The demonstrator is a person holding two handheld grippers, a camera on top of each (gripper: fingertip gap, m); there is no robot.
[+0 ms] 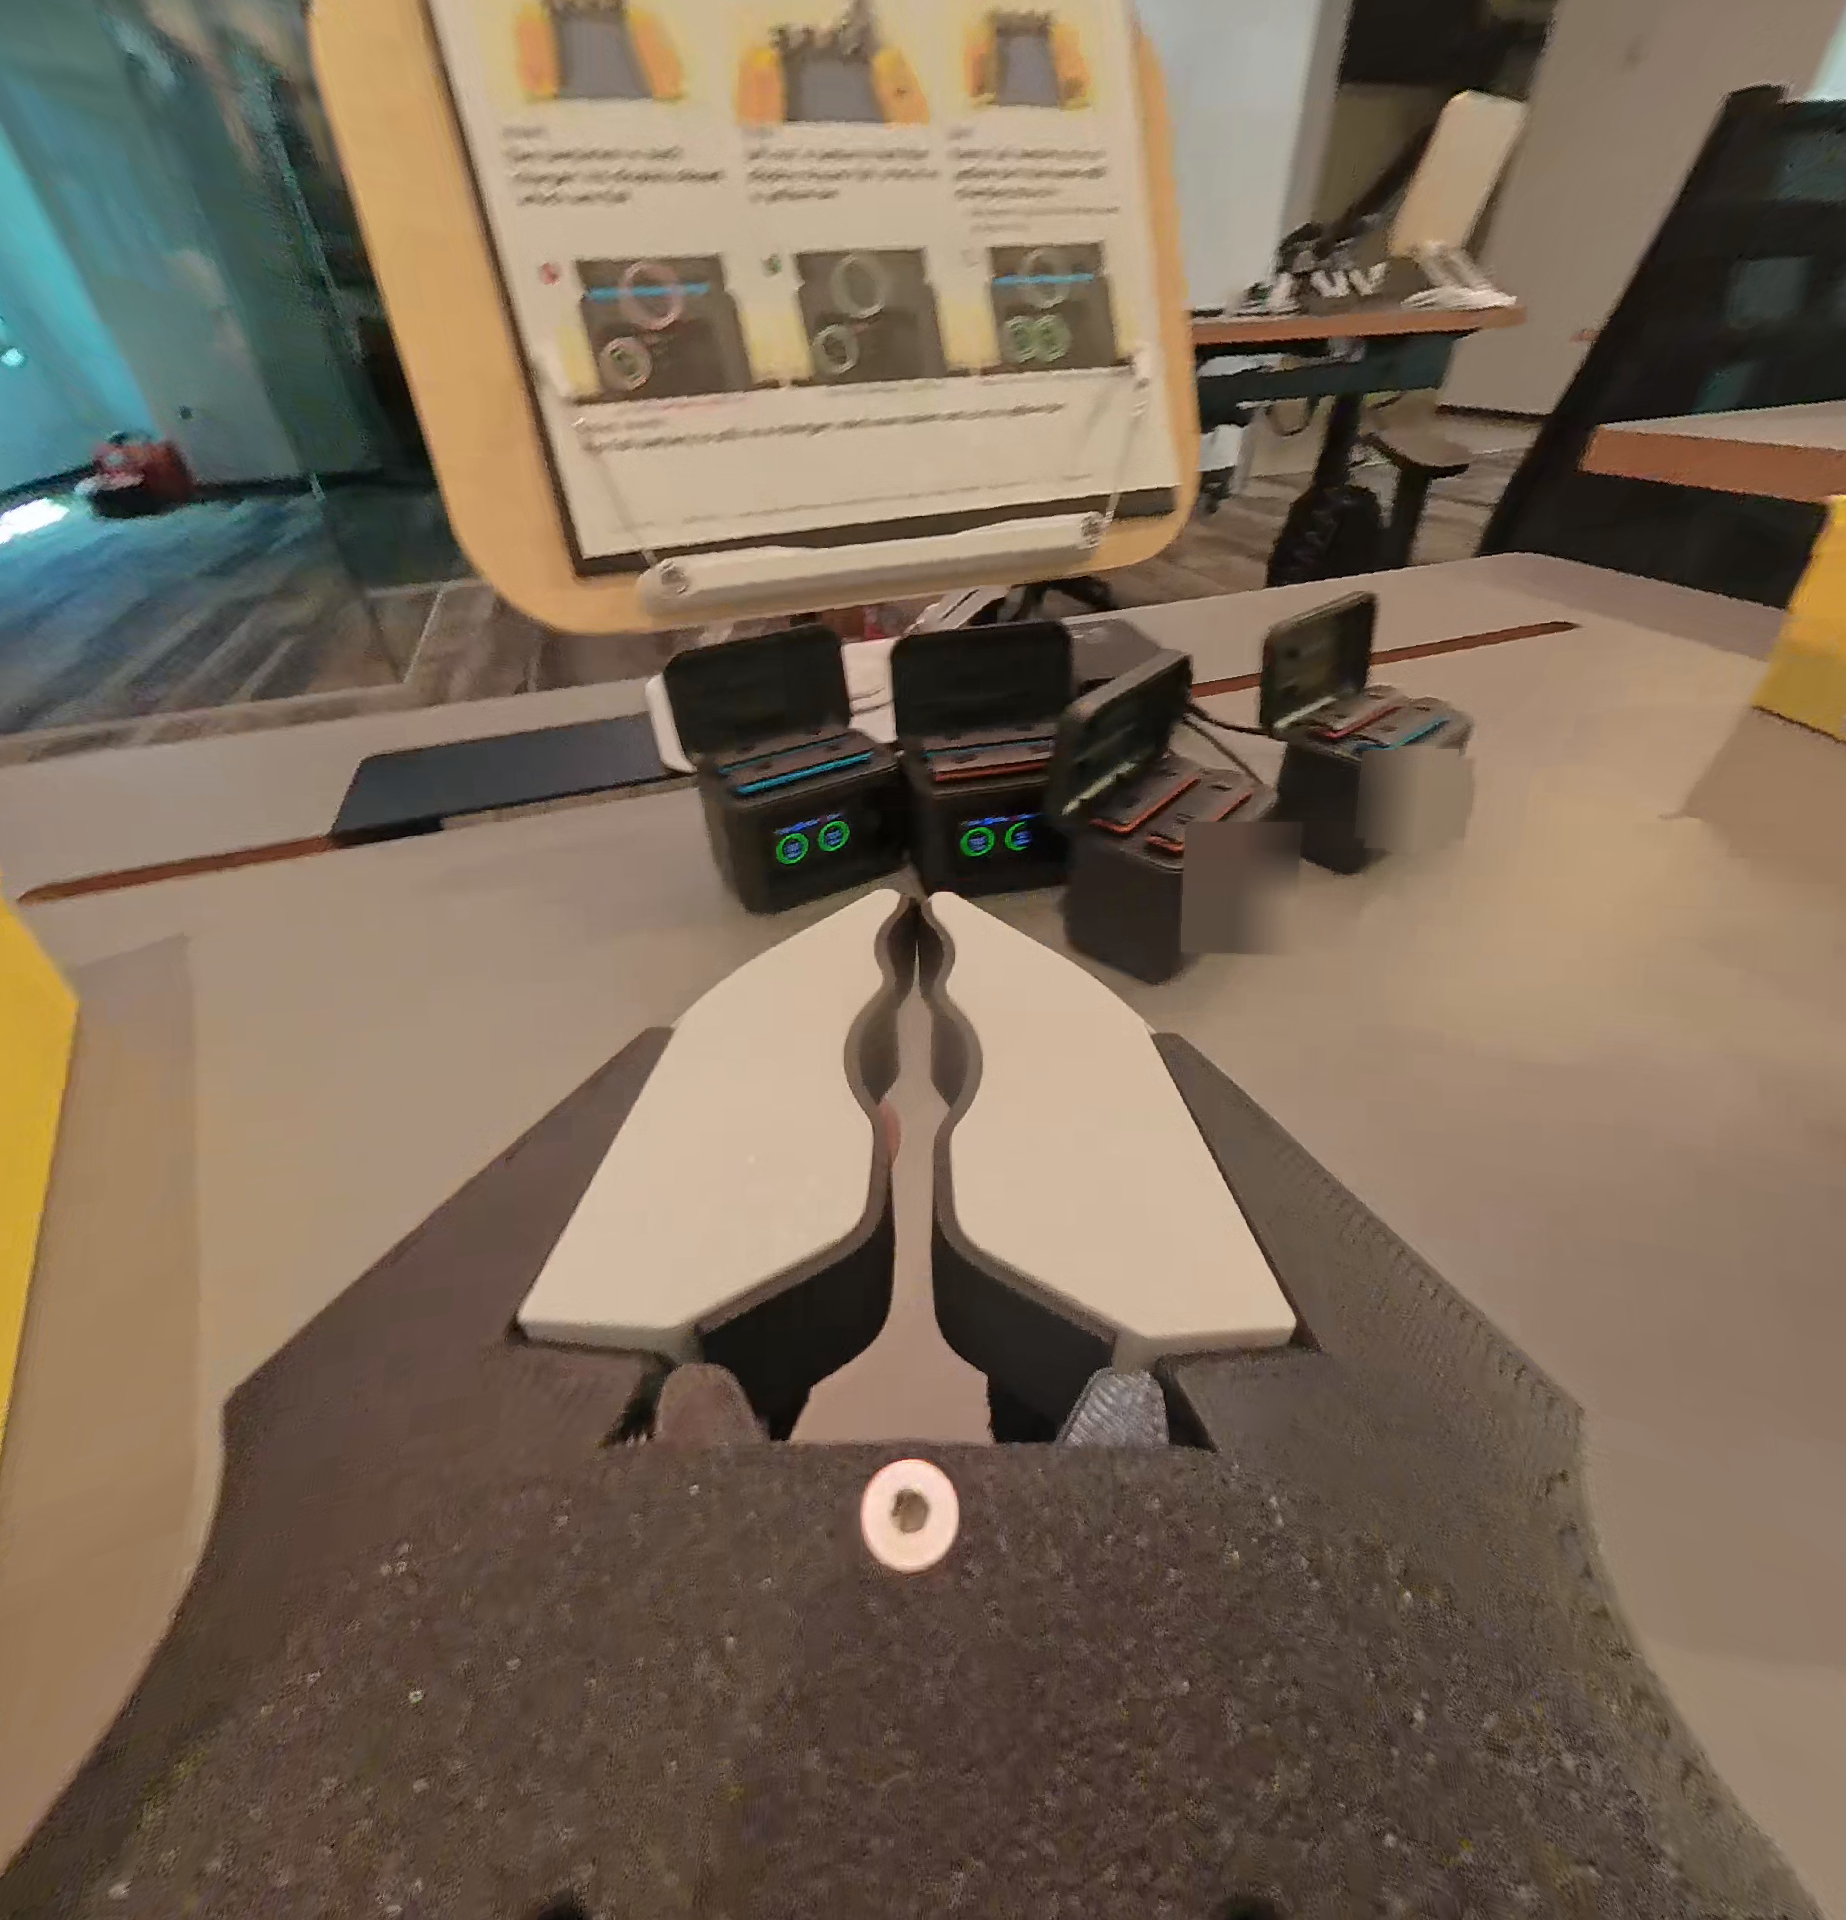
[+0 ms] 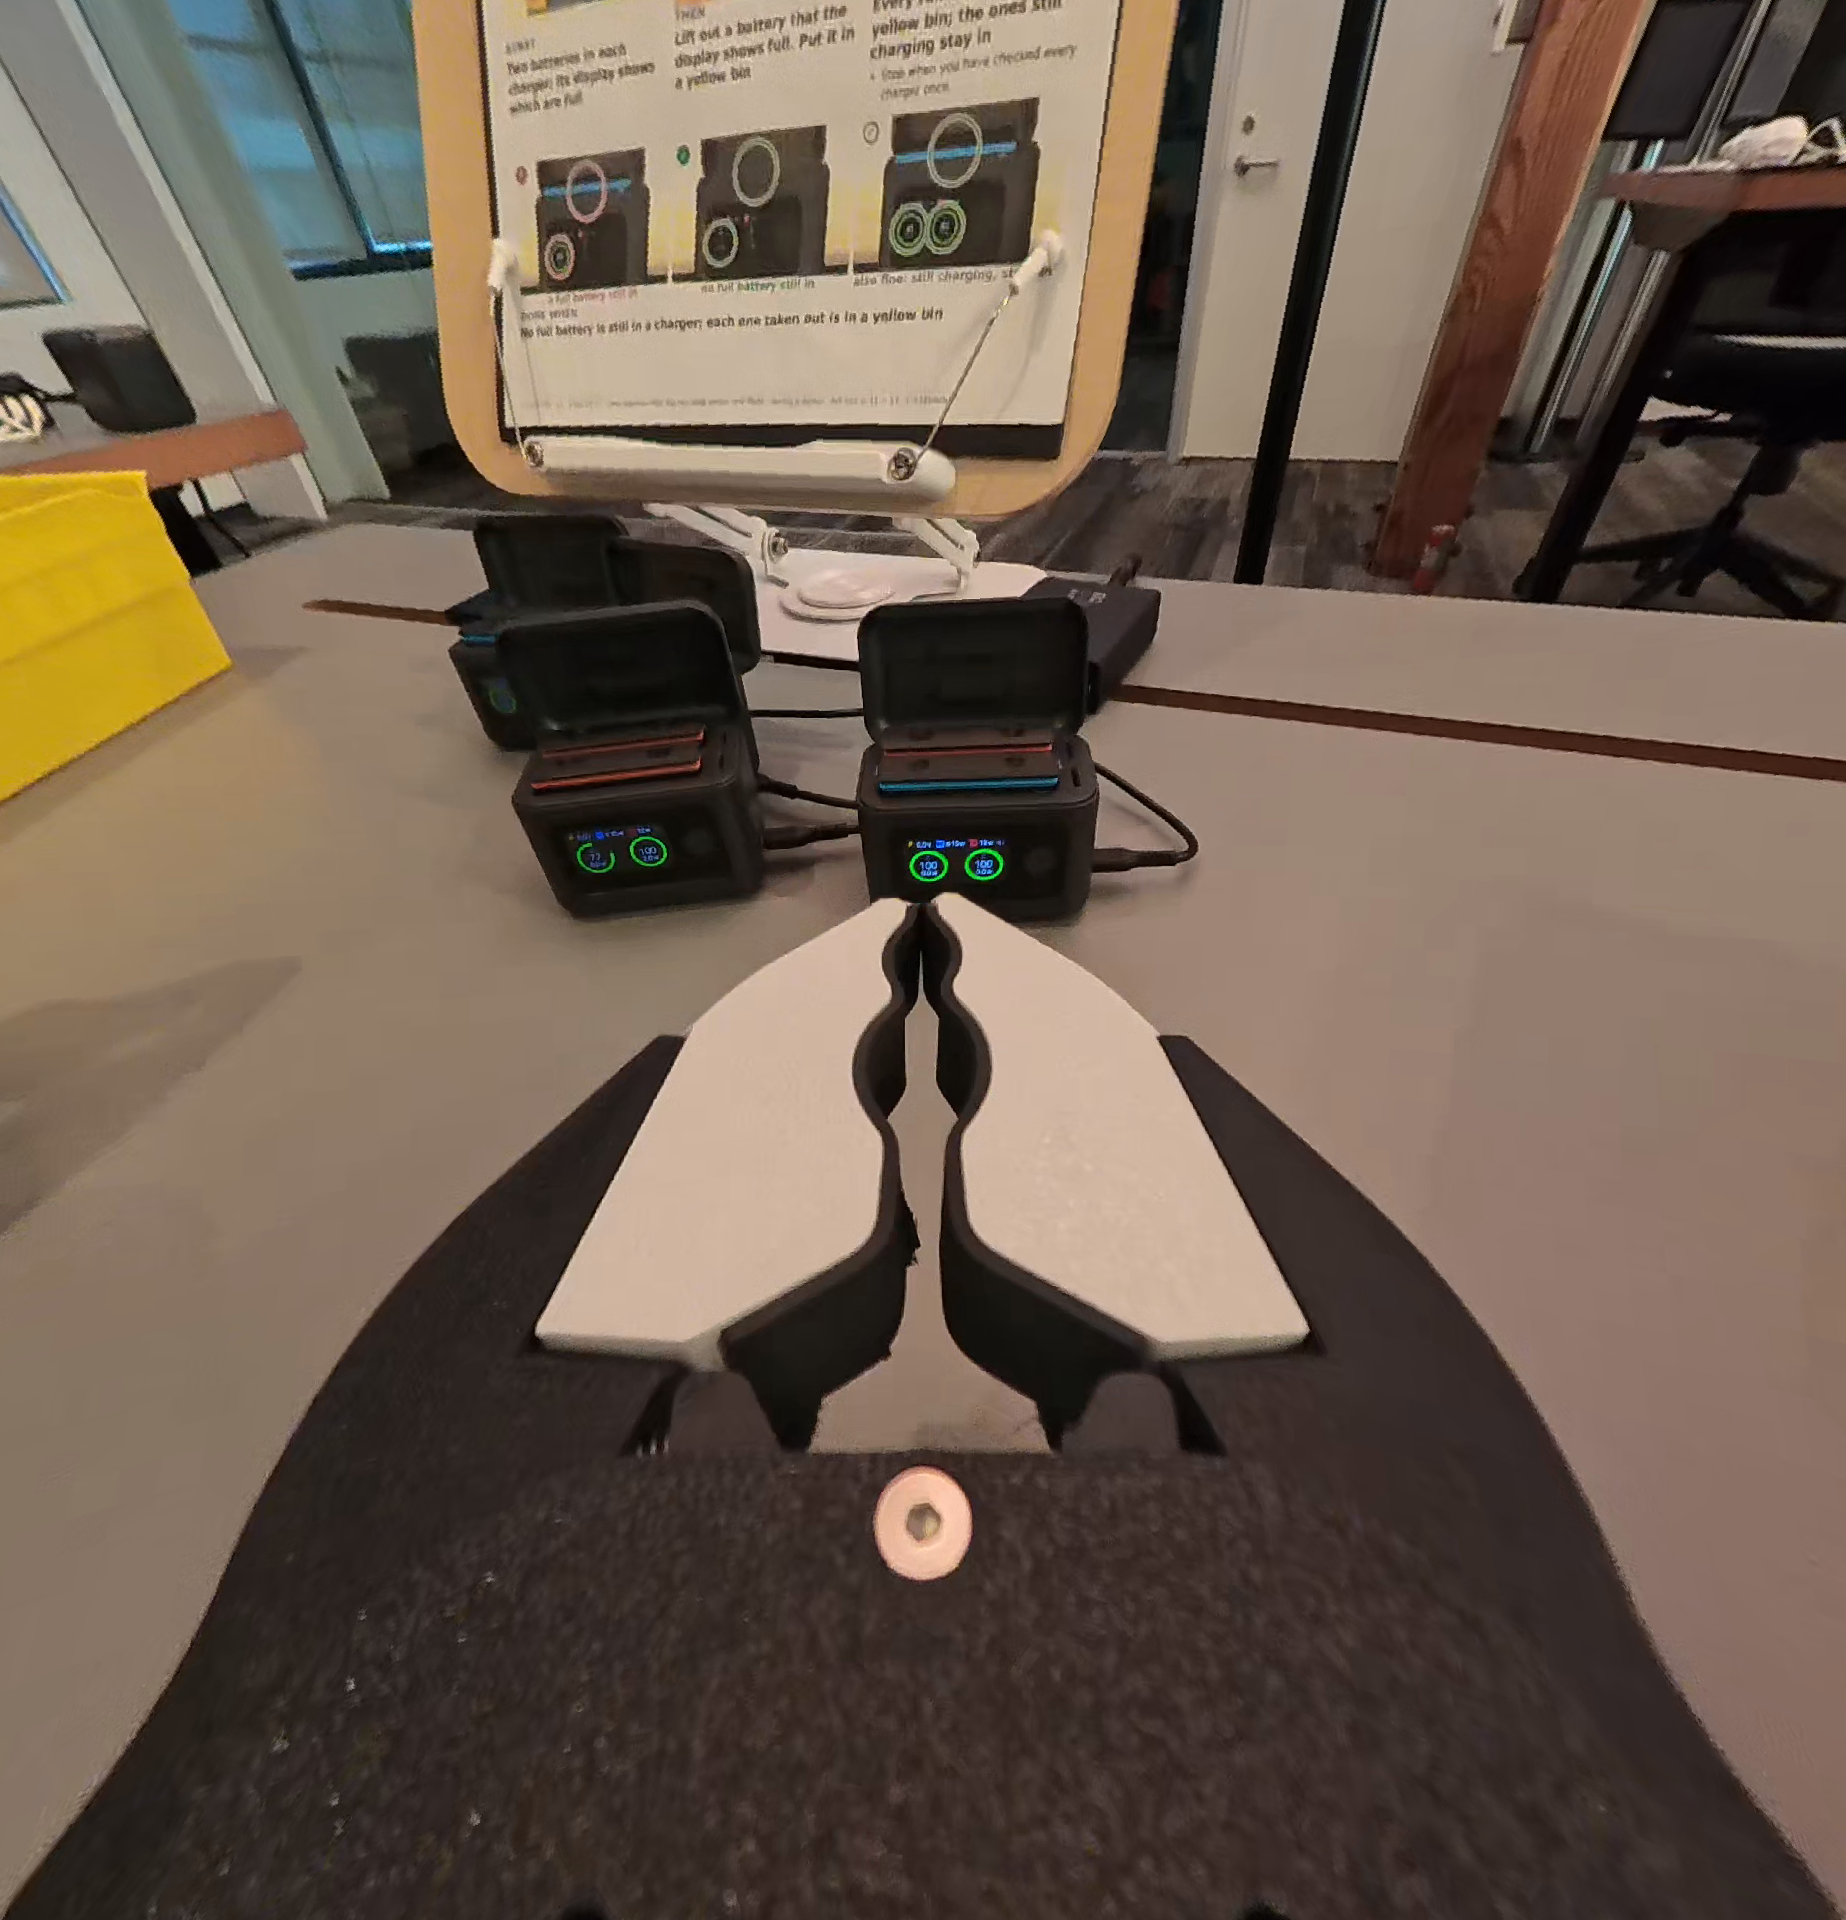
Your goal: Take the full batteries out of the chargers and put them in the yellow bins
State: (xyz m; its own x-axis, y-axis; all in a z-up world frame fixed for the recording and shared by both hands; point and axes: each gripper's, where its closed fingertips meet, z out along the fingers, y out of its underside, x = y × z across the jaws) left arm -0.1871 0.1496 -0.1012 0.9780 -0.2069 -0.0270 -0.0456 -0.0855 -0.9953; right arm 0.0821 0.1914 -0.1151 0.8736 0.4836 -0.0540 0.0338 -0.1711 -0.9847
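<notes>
Both grippers hover w/ fingers pressed together, empty, aimed at the chargers — nothing picked yet.

Right gripper (image 2: 919,912) sits just short of the right-hand charger (image 2: 976,831); I'd say open the fingers first, come down from above, pinch one battery (image 2: 966,781) by its blue-edged top, pull straight up. Left gripper (image 1: 917,906) faces a row of four open-lid chargers (image 1: 799,821) mid-table (image 2: 1418,1039). Black boxes, green ring displays, batteries standing in the slots. Yellow bins (image 2: 67,613) sit off to both sides.
</notes>
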